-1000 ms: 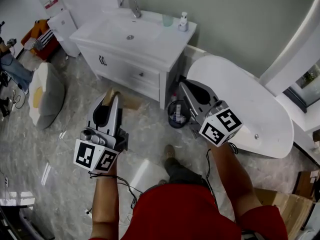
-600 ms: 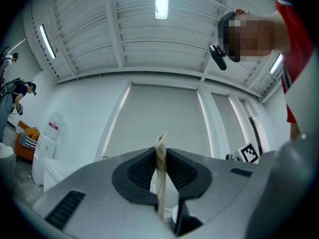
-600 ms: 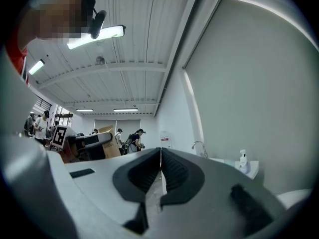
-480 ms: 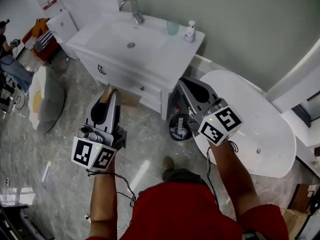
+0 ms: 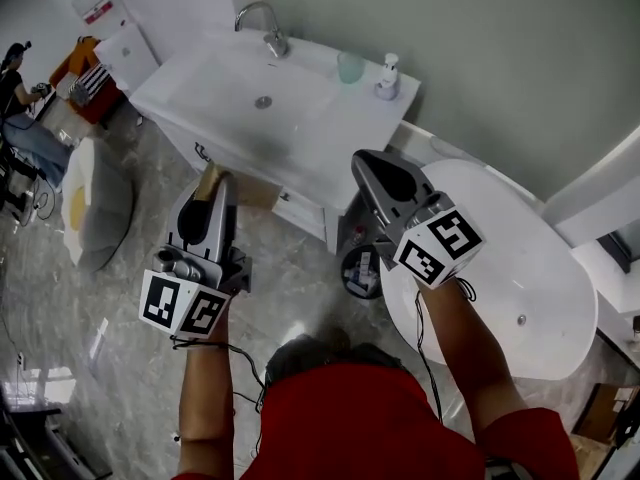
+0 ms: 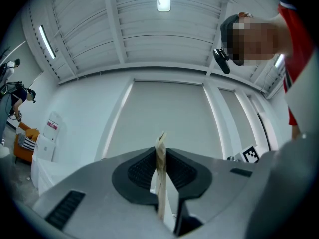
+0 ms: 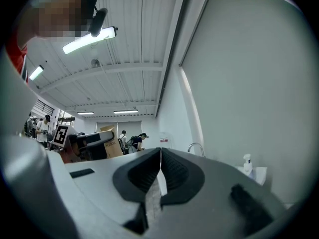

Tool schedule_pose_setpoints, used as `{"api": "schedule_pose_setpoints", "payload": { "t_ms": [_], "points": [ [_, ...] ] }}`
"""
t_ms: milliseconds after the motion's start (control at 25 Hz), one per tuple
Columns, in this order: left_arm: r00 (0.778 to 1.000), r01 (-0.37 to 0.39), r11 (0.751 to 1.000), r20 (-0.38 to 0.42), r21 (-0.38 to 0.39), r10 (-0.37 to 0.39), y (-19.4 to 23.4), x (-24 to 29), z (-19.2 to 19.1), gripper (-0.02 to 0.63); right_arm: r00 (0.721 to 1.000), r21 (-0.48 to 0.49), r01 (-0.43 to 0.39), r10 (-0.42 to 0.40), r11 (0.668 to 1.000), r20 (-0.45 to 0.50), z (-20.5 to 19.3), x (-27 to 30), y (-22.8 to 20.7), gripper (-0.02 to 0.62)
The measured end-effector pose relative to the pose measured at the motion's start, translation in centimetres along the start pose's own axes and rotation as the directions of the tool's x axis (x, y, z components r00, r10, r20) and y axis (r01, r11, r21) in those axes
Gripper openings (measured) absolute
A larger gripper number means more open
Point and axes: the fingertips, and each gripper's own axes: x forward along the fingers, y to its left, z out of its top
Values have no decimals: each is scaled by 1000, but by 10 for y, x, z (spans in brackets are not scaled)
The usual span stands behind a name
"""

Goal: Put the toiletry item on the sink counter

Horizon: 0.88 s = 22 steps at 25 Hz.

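Tan, thin and flat, a packet (image 6: 160,158) is seen edge-on in the left gripper view. The jaws of the left gripper (image 6: 160,151) are clamped on it, with a ribbed pad pressed on each face and only the packet's thickness between them.

In the head view the packet (image 5: 250,192) appears to stick out of the left gripper (image 5: 216,178) toward 3 o'clock. It is carried in the air in front of the cabinet, short of the white bench (image 5: 335,118).

The right gripper (image 7: 160,156) has its jaws together with nothing between them. In the head view this gripper (image 5: 372,162) is held at 3 o'clock of the left one, beside the tub (image 5: 500,268).

On the bench, the tap (image 5: 262,18) stands at 12 o'clock of the basin (image 5: 255,73). The cup (image 5: 350,66) and pump bottle (image 5: 388,76) stand at 3 o'clock of the basin, and bare top lies in front of them.

Handling, as judged:
- The packet is probably very light and paper- or card-like, so likely to bend rather than break.
- Its contents cannot be told.
- An edge grip leaves most of it unsupported, so sag or swing is possible.
- The hold is best kept on the flat faces near one edge, and the packet laid flat.
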Motion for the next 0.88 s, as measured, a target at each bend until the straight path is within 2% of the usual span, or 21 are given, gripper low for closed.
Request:
{"api": "schedule_pose_setpoints", "payload": {
  "t_ms": [400, 880],
  "points": [
    [998, 59, 998, 12, -39, -58, 39, 53, -14, 69, 999, -25, 47, -47, 999, 1, -1, 49, -32, 29],
    [977, 214, 971, 20, -106, -213, 129, 134, -25, 69, 974, -41, 225, -226, 973, -3, -7, 133, -85, 29]
  ]
}}
